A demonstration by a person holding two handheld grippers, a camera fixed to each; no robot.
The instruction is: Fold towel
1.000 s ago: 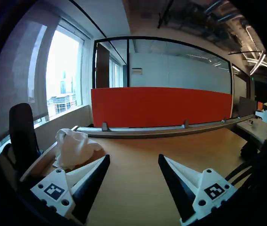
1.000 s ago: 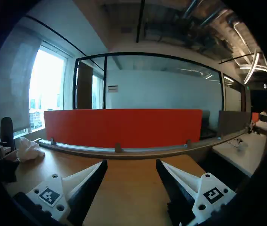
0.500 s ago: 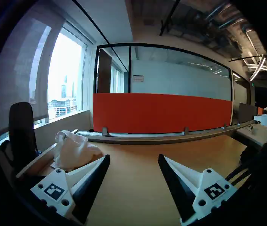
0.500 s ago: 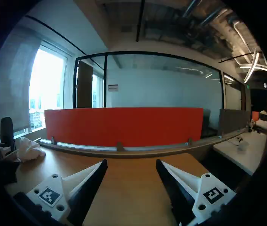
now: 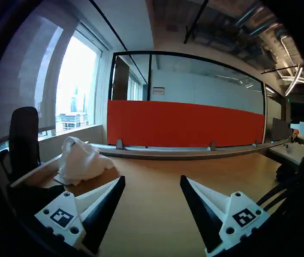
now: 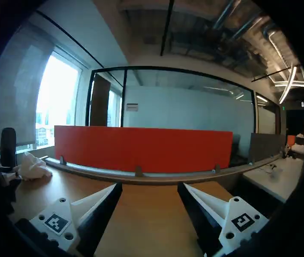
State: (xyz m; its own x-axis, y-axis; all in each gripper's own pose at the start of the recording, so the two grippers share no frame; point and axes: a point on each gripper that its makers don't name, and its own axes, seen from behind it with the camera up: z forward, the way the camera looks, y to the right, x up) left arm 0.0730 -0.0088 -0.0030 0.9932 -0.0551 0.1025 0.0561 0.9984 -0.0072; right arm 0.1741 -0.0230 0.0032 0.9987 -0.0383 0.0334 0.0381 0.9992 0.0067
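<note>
Left gripper view, towel (image 5: 81, 160) now seen clear of left gripper (image 5: 152, 177), jaws wide, right gripper (image 6: 148, 184) wide too, both empty

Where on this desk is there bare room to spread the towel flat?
The wooden desk lies bare from the crumpled towel rightward, bordered behind by the orange divider. Crowding is at the window end, where the towel sits near a black chair.

This is an open-plan office. A long wooden desk (image 5: 152, 192) runs up to a red divider screen (image 5: 186, 124). A black office chair (image 5: 23, 137) stands at its end and a glass-walled room (image 5: 203, 90) lies behind. A tall window (image 5: 76, 98) faces city towers, and ceiling pipes (image 6: 233, 25) run bare overhead.
</note>
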